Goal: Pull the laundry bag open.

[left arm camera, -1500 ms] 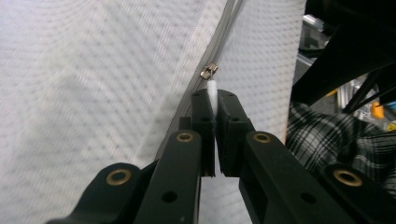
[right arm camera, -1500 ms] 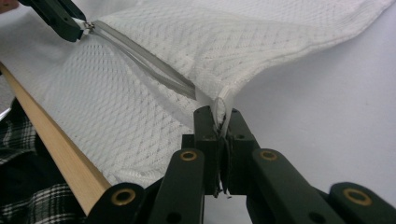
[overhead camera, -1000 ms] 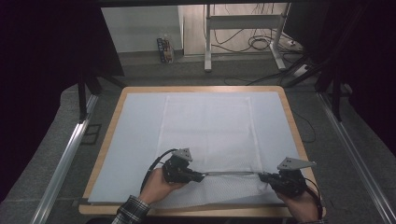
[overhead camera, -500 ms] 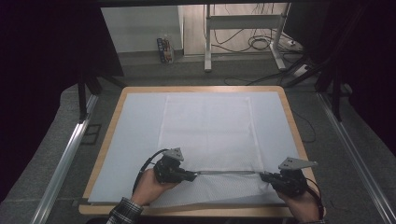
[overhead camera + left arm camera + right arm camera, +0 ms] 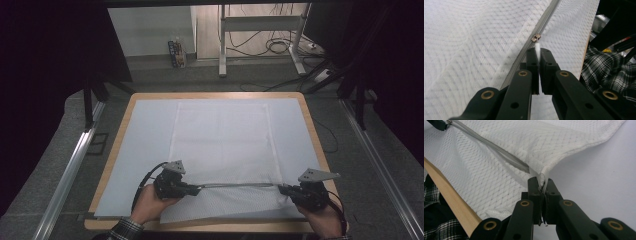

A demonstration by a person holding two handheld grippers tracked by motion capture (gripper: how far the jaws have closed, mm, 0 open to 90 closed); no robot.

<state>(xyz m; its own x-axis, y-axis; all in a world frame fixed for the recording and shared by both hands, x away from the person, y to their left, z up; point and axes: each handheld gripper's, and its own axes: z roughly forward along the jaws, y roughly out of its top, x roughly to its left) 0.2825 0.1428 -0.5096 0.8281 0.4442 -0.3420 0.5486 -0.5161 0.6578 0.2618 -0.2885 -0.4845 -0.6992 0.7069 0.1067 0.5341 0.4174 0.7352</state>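
L gripper clamps the white zip pull tab; R gripper pinches the mesh bag corner, flat on worktop. Risk: tab slips out, or zipper jams if the mesh goes slack.

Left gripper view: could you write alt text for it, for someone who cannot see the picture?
Two black fingers of the left gripper, shut on a small white zipper pull, rise from the bottom over a white mesh bag. The metal slider sits just beyond them on a grey zipper running diagonally; a plaid sleeve shows at right.
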